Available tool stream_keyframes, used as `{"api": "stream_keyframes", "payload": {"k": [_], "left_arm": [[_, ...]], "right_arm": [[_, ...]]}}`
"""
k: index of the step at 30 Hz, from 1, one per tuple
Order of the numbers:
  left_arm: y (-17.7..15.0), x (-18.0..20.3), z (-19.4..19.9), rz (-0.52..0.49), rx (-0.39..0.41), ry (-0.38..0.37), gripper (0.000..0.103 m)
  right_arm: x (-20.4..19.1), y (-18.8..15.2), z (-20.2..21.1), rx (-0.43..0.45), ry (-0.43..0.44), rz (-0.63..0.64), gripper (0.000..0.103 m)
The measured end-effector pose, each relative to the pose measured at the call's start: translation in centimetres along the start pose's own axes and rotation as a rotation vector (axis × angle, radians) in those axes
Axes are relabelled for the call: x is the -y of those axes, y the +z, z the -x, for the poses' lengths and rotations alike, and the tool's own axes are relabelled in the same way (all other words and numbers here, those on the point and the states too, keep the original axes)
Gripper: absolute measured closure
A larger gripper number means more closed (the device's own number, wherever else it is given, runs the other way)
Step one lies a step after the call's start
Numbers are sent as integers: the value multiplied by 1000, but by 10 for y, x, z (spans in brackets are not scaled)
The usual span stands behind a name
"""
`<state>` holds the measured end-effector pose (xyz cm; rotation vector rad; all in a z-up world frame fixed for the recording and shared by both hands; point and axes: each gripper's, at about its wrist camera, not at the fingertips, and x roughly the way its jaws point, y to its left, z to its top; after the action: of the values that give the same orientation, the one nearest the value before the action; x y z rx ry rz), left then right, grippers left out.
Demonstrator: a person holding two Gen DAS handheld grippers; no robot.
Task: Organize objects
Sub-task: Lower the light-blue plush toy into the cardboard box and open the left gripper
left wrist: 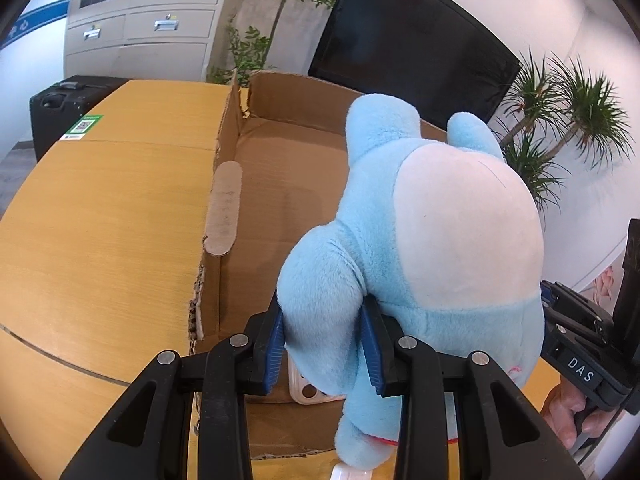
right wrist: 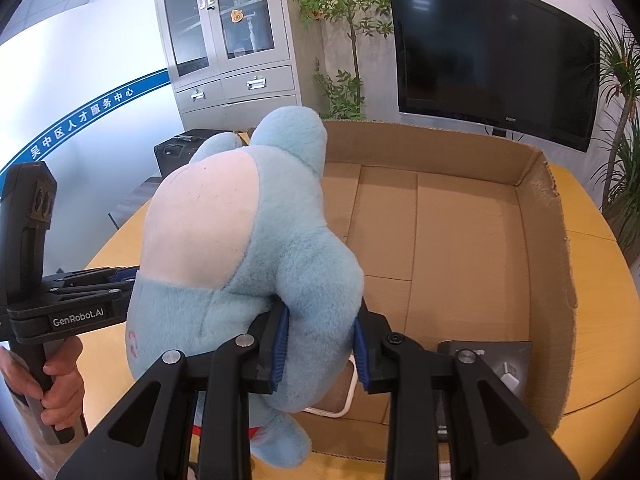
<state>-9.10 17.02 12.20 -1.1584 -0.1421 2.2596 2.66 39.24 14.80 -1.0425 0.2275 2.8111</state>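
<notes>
A light-blue plush toy (left wrist: 436, 248) with a white belly patch hangs over the near edge of an open cardboard box (left wrist: 280, 168). My left gripper (left wrist: 324, 344) is shut on one of its limbs, blue pads pressed into the fur. My right gripper (right wrist: 320, 344) is shut on another limb of the same plush toy (right wrist: 248, 240). Each view shows the other gripper at its edge, the right gripper (left wrist: 576, 328) and the left gripper (right wrist: 68, 296), held by a hand. Inside the cardboard box (right wrist: 460, 216) lie a dark flat case (right wrist: 500, 360) and a white-rimmed item (right wrist: 340, 400), partly hidden by the toy.
The box stands on a wooden table (left wrist: 100, 220). A black case (left wrist: 64, 100) stands beyond the table's far left end. A grey cabinet (right wrist: 232, 52), a wall screen (right wrist: 496, 56) and potted plants (left wrist: 568, 120) line the back wall.
</notes>
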Motion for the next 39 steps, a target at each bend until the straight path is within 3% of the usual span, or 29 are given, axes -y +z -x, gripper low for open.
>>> {"api": "stream_keyframes", "payload": {"k": [27, 39], "left_arm": [[-5, -46, -51, 90, -123, 64, 72], [-12, -48, -73, 70, -181, 148, 72]], "right_arm": [[-11, -14, -60, -108, 3, -49, 77], [-4, -24, -85, -198, 0, -66, 77]]}}
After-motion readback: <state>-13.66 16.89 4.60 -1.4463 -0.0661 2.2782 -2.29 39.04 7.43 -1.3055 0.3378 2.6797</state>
